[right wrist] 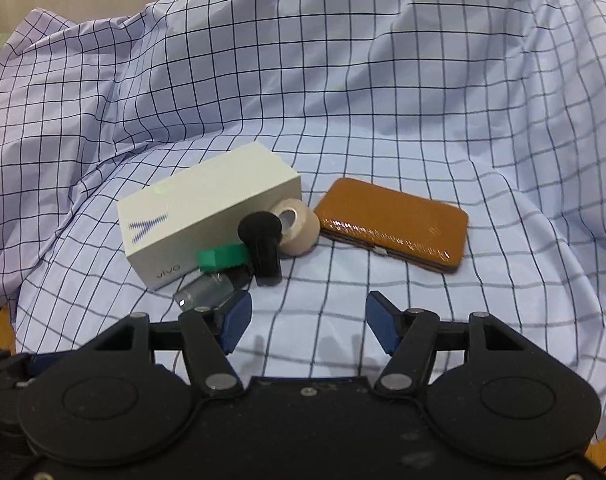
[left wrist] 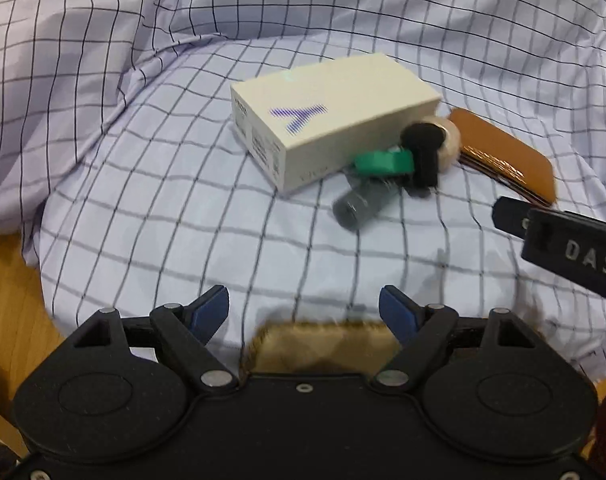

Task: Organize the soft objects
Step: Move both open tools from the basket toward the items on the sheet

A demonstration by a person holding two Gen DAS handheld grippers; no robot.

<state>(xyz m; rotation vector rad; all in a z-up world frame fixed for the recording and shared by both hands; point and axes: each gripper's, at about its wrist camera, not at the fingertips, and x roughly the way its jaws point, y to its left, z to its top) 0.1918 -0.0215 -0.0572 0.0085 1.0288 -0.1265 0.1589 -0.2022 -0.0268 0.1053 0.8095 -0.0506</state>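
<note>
Rumpled checked cloth [right wrist: 383, 120] spread beneath and ahead of both tools. On it, well ahead: white Vivo box [right wrist: 207, 220], tan wallet [right wrist: 395, 224], tape roll [right wrist: 299, 228], black-and-green plastic fitting [right wrist: 263, 248]. Left gripper [left wrist: 303, 308] and right gripper [right wrist: 307, 320] parted moderately, holding nothing.

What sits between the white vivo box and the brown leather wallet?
A beige tape roll and a black mushroom-shaped knob, between white box and brown wallet; clearest in the right wrist view.
</note>
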